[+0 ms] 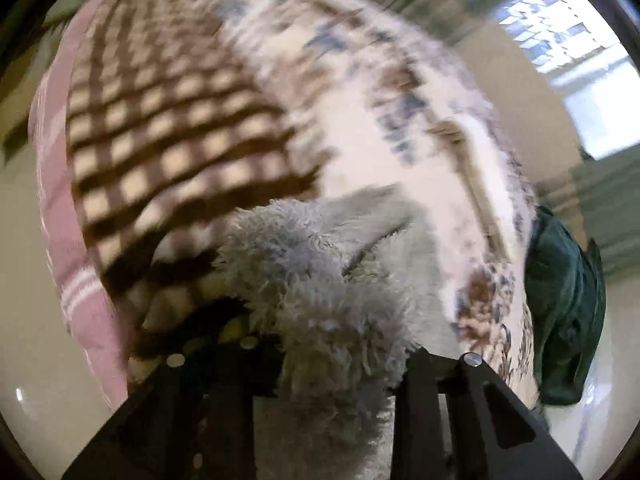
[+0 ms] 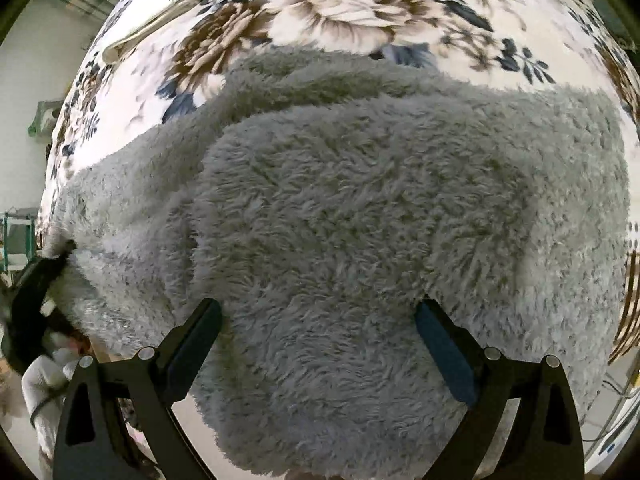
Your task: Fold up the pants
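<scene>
The pants are grey and fluffy. In the right wrist view the grey fluffy pants (image 2: 360, 200) lie spread over a floral blanket (image 2: 340, 12) on a bed. My right gripper (image 2: 320, 320) is open, its fingers (image 2: 200, 332) wide apart just over the near edge of the pants. In the left wrist view my left gripper (image 1: 340, 356) is shut on a bunched part of the pants (image 1: 320, 264). The left gripper also shows at the left edge of the right wrist view (image 2: 36, 280), clamped on the pants' end.
A brown checked cloth (image 1: 172, 132) and a pink striped cloth (image 1: 80, 280) lie on the bed beside the floral blanket (image 1: 400, 100). A dark green garment (image 1: 564, 312) lies at the right. A window (image 1: 580, 60) is beyond. The pale floor (image 2: 24, 100) shows at the left.
</scene>
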Demonstrator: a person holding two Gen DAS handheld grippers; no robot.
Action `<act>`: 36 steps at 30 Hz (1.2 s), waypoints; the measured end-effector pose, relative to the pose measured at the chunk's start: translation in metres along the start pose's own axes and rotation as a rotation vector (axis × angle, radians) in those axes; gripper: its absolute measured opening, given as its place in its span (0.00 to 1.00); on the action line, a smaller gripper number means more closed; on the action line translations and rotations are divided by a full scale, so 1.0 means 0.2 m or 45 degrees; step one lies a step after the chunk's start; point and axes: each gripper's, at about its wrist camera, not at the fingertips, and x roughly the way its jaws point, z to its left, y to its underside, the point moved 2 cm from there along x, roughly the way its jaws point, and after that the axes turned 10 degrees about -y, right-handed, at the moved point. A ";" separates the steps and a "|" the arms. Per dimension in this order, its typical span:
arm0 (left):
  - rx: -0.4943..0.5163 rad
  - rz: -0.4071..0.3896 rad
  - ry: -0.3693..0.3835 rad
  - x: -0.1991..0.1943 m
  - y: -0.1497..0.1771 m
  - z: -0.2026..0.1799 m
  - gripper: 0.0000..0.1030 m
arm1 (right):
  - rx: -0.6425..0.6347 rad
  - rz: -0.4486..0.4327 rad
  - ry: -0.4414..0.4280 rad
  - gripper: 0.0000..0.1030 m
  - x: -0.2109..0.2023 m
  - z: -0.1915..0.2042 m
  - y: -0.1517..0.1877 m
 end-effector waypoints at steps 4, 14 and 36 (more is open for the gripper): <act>0.118 -0.103 0.085 -0.24 0.02 -0.15 0.20 | 0.021 -0.028 -0.009 0.97 -0.06 -0.07 0.02; 0.605 -0.035 0.357 -0.80 0.60 -0.88 0.20 | 0.270 -0.151 -0.101 0.97 -0.43 -0.59 0.06; 1.146 0.439 0.251 -0.68 1.60 -1.44 0.81 | 0.456 -0.316 -0.525 0.97 -0.91 -1.41 0.17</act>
